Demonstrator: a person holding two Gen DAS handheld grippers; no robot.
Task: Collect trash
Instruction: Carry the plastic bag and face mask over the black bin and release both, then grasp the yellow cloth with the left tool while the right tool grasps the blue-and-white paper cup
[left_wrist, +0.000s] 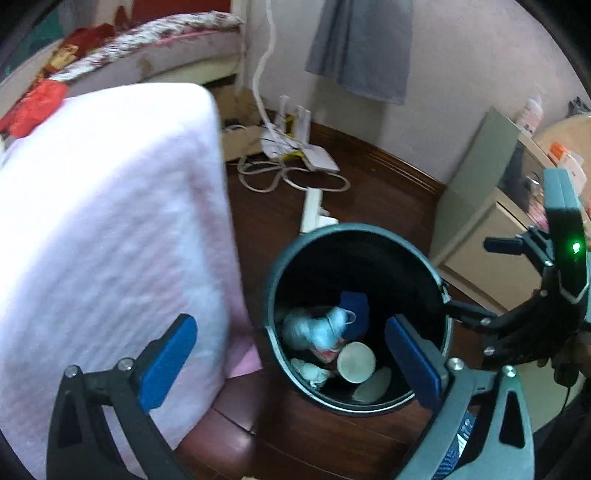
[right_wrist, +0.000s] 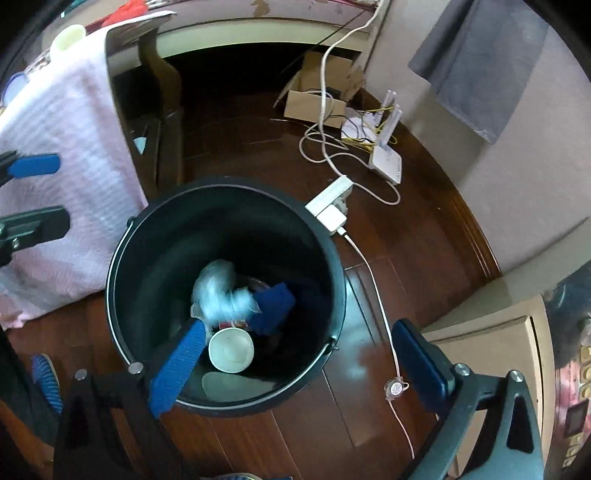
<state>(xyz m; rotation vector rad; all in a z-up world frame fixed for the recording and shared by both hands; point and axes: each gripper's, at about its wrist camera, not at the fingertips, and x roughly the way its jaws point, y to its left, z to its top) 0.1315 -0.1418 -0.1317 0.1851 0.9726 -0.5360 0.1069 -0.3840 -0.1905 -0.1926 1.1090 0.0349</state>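
A dark round trash bin (left_wrist: 291, 254) (right_wrist: 147, 236) stands on the wooden floor. Inside lie a pale blue crumpled bag (left_wrist: 321, 326) (right_wrist: 218, 288), blurred as if moving, a white paper cup (left_wrist: 356, 362) (right_wrist: 231, 350), a blue item (left_wrist: 356, 310) (right_wrist: 275, 304) and white scraps (left_wrist: 310, 371). My left gripper (left_wrist: 291, 363) is open and empty, above the bin's left rim. My right gripper (right_wrist: 299, 369) is open and empty, above the bin's near rim; it also shows in the left wrist view (left_wrist: 476, 280).
A pink cloth (left_wrist: 110, 229) (right_wrist: 66, 192) hangs over furniture left of the bin. A power strip (right_wrist: 328, 195), cables (right_wrist: 373, 280), a white router (right_wrist: 386, 162) and a cardboard box (right_wrist: 314, 103) lie on the floor behind. A beige cabinet (left_wrist: 491, 240) stands to the right.
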